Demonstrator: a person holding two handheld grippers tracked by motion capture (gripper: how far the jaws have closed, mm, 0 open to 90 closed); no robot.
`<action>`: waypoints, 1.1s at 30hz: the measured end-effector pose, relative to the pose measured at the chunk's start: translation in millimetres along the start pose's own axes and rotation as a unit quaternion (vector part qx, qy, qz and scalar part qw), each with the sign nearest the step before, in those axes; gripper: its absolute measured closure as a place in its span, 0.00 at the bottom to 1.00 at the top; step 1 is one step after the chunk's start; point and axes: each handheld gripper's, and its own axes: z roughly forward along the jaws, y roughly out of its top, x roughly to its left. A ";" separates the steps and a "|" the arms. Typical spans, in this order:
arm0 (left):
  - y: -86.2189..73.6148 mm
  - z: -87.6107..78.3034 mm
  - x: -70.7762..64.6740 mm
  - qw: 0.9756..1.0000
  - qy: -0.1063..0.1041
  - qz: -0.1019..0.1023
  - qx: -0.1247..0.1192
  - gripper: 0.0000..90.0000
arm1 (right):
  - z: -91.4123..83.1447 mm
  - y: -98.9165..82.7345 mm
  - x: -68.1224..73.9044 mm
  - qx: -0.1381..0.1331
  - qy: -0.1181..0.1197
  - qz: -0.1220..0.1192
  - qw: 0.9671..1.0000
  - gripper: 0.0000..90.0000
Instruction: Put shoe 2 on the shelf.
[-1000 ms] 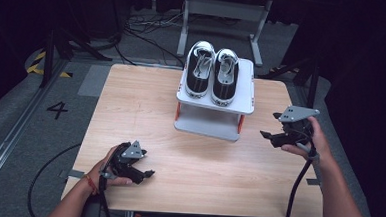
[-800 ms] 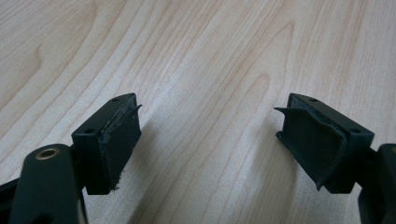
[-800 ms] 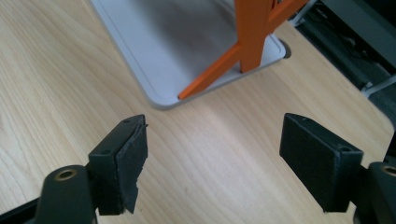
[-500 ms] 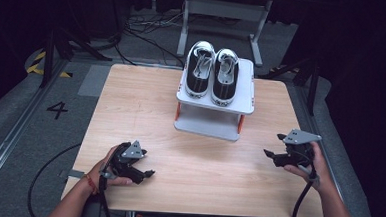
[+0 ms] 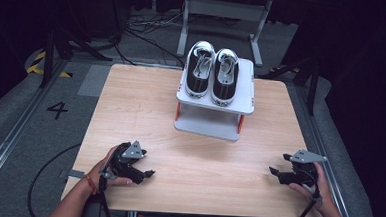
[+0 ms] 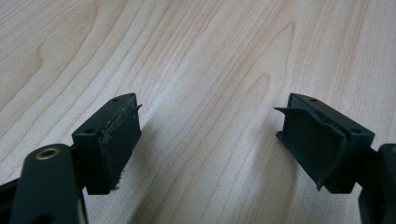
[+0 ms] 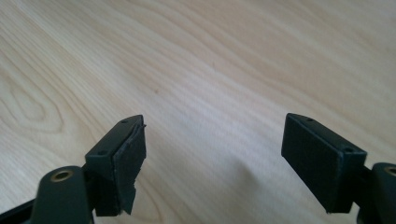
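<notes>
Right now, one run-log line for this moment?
left gripper: open, empty, low over table | right gripper: open, empty | shoes: paired on rack

Shoe rack (image 5: 214, 120) blocking table's (image 5: 141, 111) far centre, open wood everywhere else around it

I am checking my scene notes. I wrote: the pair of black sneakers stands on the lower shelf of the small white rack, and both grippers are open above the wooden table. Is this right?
One detail is wrong. In the high view the black sneakers stand on the top shelf of the white rack, not the lower one. The rest holds: the left gripper and right gripper have open jaws over the wooden table.
</notes>
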 end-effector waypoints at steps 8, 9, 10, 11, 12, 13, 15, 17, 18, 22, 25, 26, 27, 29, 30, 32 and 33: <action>0.0 0.0 0.2 1.000 -0.001 0.000 0.000 0.22 | -5.4 -28.9 -1.7 -0.008 0.006 0.031 0.999 0.20; 0.0 0.0 0.2 1.000 -0.001 0.000 0.000 0.22 | -5.9 -31.9 -2.3 -0.014 0.010 0.038 0.999 0.20; 0.2 0.1 0.4 1.000 -0.001 0.002 0.000 0.22 | -6.1 -34.1 -3.5 -0.018 0.013 0.046 0.999 0.19; 0.4 0.3 0.5 1.000 -0.002 0.001 0.000 0.22 | -5.9 -35.1 -5.7 -0.015 0.016 0.055 0.998 0.17; 0.4 0.3 0.5 1.000 -0.002 0.001 0.000 0.22 | -5.4 -35.0 -6.6 -0.013 0.019 0.060 0.998 0.17; 0.4 0.3 0.5 1.000 -0.001 0.002 0.000 0.22 | -4.7 -34.9 -8.0 -0.010 0.022 0.065 0.998 0.16; 0.4 0.4 0.4 1.000 -0.001 0.001 0.000 0.22 | -4.5 -34.9 -8.2 -0.011 0.022 0.066 0.998 0.16; 0.4 0.3 0.1 1.000 0.001 0.001 0.000 0.22 | -4.5 -34.9 -8.0 -0.010 0.022 0.065 0.998 0.16; 0.4 0.4 0.1 1.000 0.000 0.001 0.000 0.22 | -4.5 -34.9 -7.8 -0.010 0.021 0.066 0.998 0.16; 0.4 0.5 0.0 1.000 0.000 0.001 0.000 0.22 | -4.6 -35.0 -7.7 -0.010 0.021 0.067 0.998 0.16; 0.5 0.5 0.1 1.000 0.000 0.001 0.000 0.22 | -4.5 -34.9 -7.7 -0.010 0.020 0.066 0.998 0.16; 0.7 0.7 0.3 1.000 0.000 0.002 0.000 0.22 | -4.5 -34.9 -7.7 -0.010 0.021 0.066 0.998 0.16; 1.0 1.1 0.4 1.000 -0.001 0.002 0.000 0.21 | -4.5 -34.9 -7.7 -0.010 0.021 0.066 0.998 0.16; 1.5 1.6 0.6 1.000 -0.002 0.002 0.001 0.21 | -4.5 -34.9 -7.7 -0.010 0.021 0.067 0.998 0.16; 2.0 2.3 1.3 1.000 -0.004 0.003 0.001 0.20 | -4.5 -34.9 -7.7 -0.010 0.020 0.066 0.998 0.16; 2.4 2.4 1.4 1.000 -0.005 0.004 0.001 0.20 | -4.5 -34.9 -7.7 -0.010 0.021 0.066 0.998 0.16; 2.4 2.5 1.5 1.000 -0.005 0.003 0.001 0.20 | -4.5 -34.9 -7.8 -0.010 0.021 0.066 0.998 0.16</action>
